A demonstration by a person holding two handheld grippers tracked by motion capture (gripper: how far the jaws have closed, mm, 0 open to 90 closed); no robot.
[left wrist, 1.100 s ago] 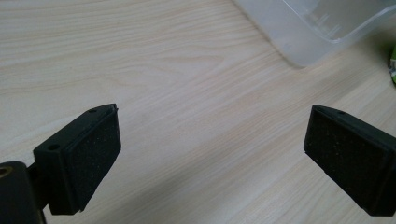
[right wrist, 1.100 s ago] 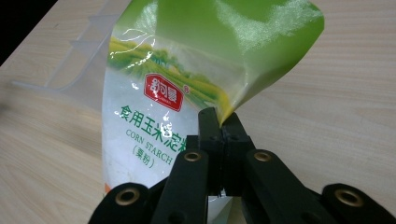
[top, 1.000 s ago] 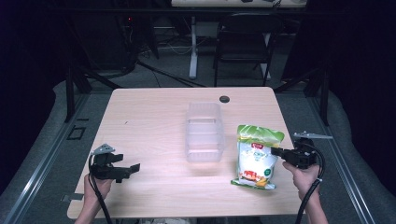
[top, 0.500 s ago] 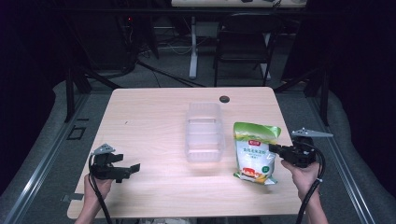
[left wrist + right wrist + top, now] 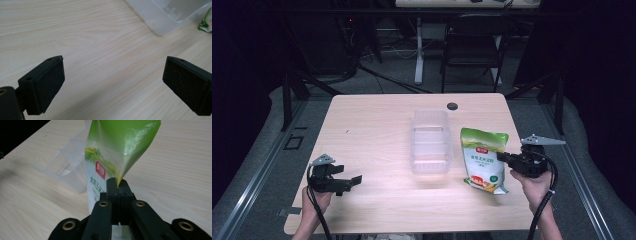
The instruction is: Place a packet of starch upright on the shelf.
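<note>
A green and white food bag (image 5: 483,159) hangs lifted at the table's right side, its right edge pinched by my right gripper (image 5: 507,159), which is shut on it. In the right gripper view the bag (image 5: 110,155) rises above the closed jaws (image 5: 117,185), tilted, with red label and printed text. A clear plastic container (image 5: 430,141) with inner dividers lies in the middle of the table, just left of the bag. My left gripper (image 5: 354,180) rests near the front left edge, open, with nothing between its pads (image 5: 51,85); the container's corner (image 5: 172,15) shows far ahead.
The wooden table (image 5: 367,130) has a small black round cap (image 5: 452,106) near its back edge. A chair (image 5: 472,45) and a desk leg stand beyond the table in the dark. Grey floor mats flank both sides.
My right gripper has lifted the bag off the table and shifted it slightly left toward the container. The left gripper has stayed put.
</note>
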